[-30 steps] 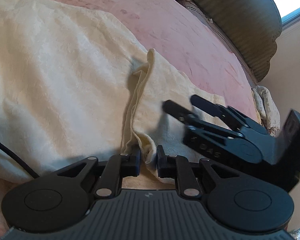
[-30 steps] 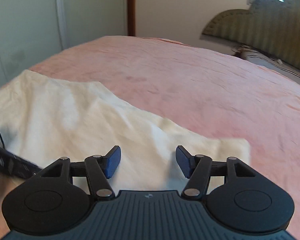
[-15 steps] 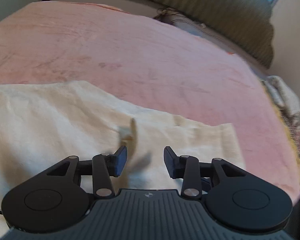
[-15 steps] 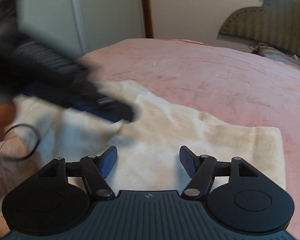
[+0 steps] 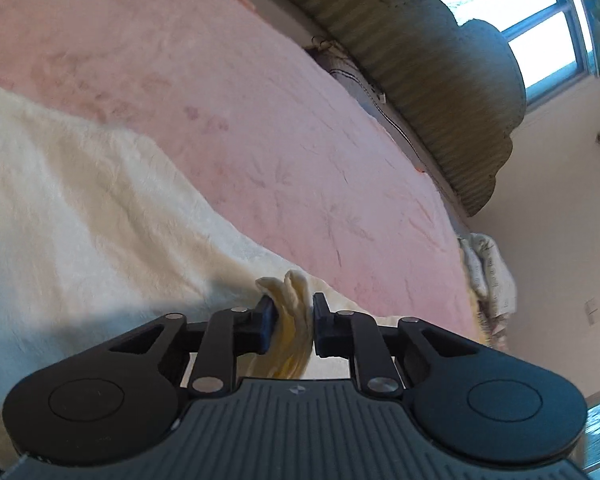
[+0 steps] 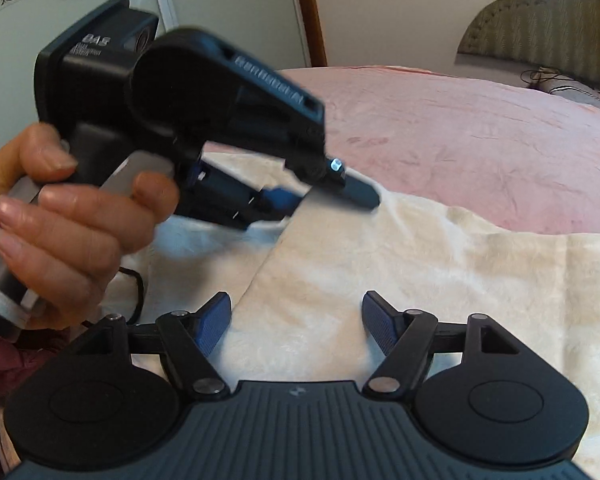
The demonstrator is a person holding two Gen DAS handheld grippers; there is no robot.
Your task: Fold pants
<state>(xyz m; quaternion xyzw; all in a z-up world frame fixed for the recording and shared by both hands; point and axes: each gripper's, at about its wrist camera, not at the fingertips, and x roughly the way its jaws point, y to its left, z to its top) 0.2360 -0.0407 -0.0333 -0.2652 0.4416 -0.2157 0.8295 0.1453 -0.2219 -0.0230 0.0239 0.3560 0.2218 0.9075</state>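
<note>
Cream fleece pants [image 5: 80, 216] lie spread on a pink bed [image 5: 260, 128]. My left gripper [image 5: 292, 320] is shut on a bunched fold of the pants and holds it lifted off the bed. In the right wrist view the pants [image 6: 420, 264] lie flat with a lifted sheet of cloth hanging from the left gripper [image 6: 332, 196], held in a hand at upper left. My right gripper [image 6: 296, 320] is open and empty just above the pants, jaws wide apart.
A padded olive headboard [image 5: 440, 80] stands at the far end of the bed, with a window [image 5: 548, 20] behind it. A bundle of cloth [image 5: 488, 272] lies at the bed's right edge. A black cable [image 6: 134, 292] runs by the hand.
My left gripper was open half a second ago; it has shut on a fold of the pants and lifted it. It has moved into the right wrist view, closer and higher.
</note>
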